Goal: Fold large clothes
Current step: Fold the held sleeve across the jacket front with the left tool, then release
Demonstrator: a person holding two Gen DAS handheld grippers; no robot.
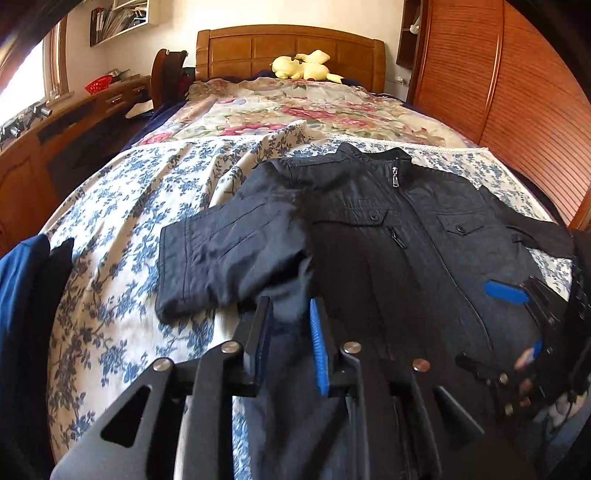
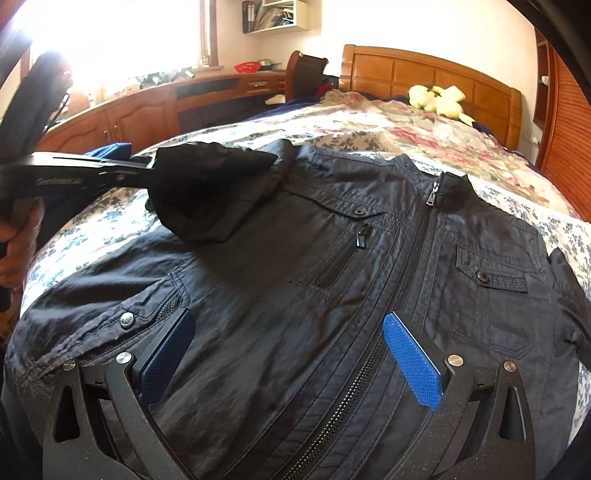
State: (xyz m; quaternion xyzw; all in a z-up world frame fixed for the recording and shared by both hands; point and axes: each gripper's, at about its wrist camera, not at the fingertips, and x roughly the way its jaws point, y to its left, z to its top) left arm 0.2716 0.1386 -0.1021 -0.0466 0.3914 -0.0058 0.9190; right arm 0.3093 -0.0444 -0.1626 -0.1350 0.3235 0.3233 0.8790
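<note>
- Jacket point(image 2: 258, 280), dark, lies front up and zipped on the blue-flowered bedspread point(image 1: 129, 221), directly under and ahead of both claws.
- Far ahead and left of the left claw point(image 1: 290, 306), a wall shelf point(image 1: 118, 18) holds upright books and papers. Below it a red basket point(image 1: 99, 84) sits on the wooden desk point(image 1: 74, 110); what it holds cannot be told.
- Left of the left claw, at the bed's edge, lies a blue garment point(image 1: 18, 295), apart from the jacket.
- Left claw: jaws a little apart, with cloth of the jacket's sleeve point(image 1: 221, 251) in the gap. The pads do not clearly press on it. From the right wrist view, the sleeve bunches at this claw's tip, over the chest, and a hand point(image 2: 18, 236) grips the handle.
- Right claw point(image 2: 288, 317): jaws wide apart over the jacket's lower front, gripping nothing. The zipper point(image 2: 406, 240) runs just inside the right pad.
- Far ahead, a yellow plush toy point(image 1: 306, 66) rests by the headboard point(image 1: 288, 44).
- Right of both claws stands a slatted wooden wardrobe point(image 1: 517, 92), close against the bed.
</note>
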